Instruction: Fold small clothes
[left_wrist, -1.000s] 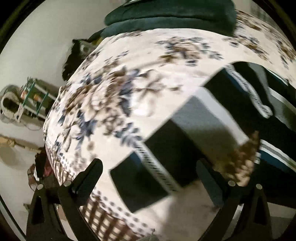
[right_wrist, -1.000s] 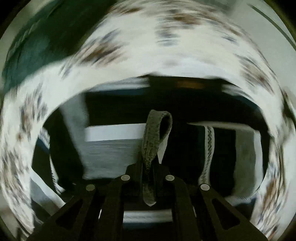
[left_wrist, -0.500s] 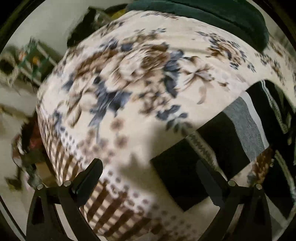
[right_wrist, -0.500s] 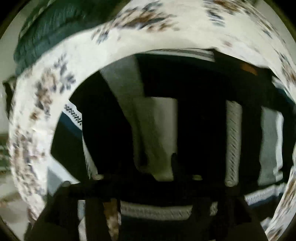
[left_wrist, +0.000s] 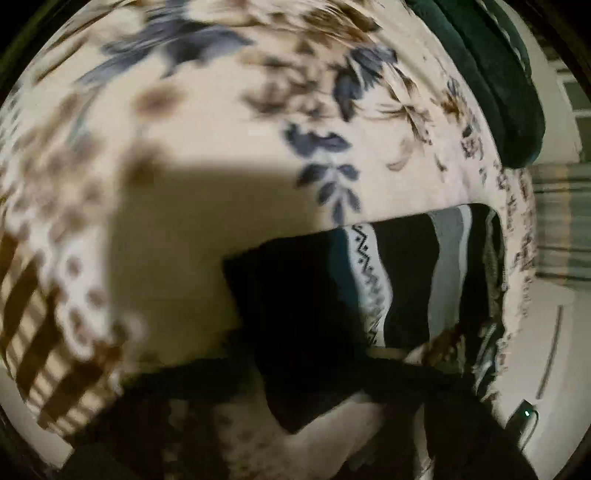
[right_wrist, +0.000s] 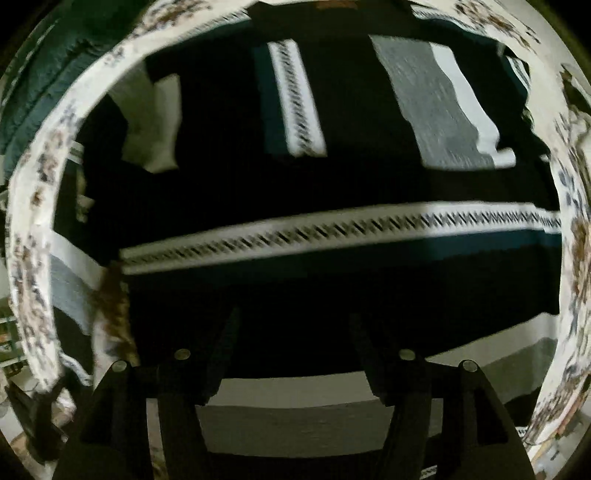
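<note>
A black knit sweater with white patterned, grey and teal stripes lies spread on a floral bedspread. My right gripper hangs just above the sweater, jaws apart and empty. In the left wrist view the sweater's sleeve lies on the bedspread. My left gripper is a dark blur at the bottom; I cannot tell how its jaws stand.
A dark green blanket is bunched at the head of the bed, and it also shows in the right wrist view. The bed's edge and the floor lie to the right.
My right gripper let go of the grey strip it held and opened, then moved over the sweater's body. My left gripper swung left, then closer to the sleeve.
</note>
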